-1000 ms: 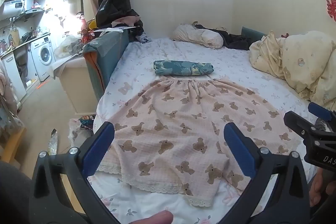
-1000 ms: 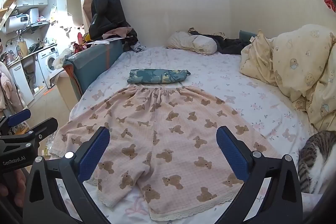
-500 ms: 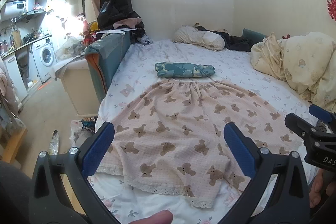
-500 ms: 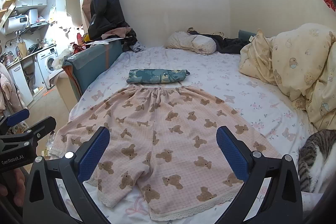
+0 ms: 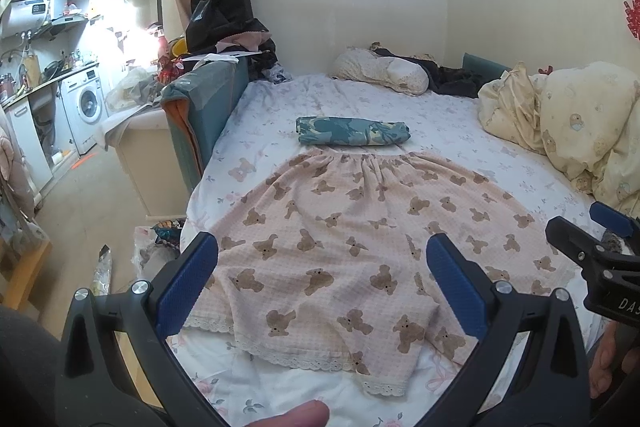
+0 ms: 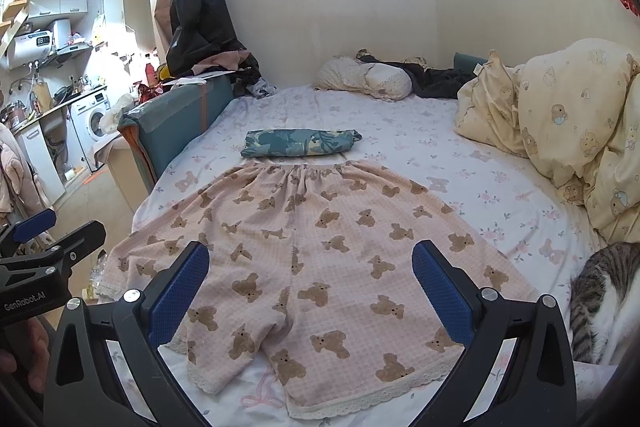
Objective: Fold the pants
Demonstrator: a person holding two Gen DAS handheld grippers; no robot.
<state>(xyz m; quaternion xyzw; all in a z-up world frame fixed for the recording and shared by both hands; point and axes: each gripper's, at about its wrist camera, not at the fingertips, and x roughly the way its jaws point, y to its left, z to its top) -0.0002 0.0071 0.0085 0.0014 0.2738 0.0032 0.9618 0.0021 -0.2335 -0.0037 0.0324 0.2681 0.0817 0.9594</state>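
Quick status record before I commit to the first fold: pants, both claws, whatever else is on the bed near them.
pants: pink bear-print pants spread flat on the bed, waistband at far end, lace hems nearest the cameras, unfolded
left claw: open, above the left leg hem, holding nothing
right claw: open, above the crotch and right leg, holding nothing
folded item: blue-green patterned bundle just beyond the waistband
cat: tabby cat at the bed's right edge, apart from the right leg
bedding: cream duvet piled along the right
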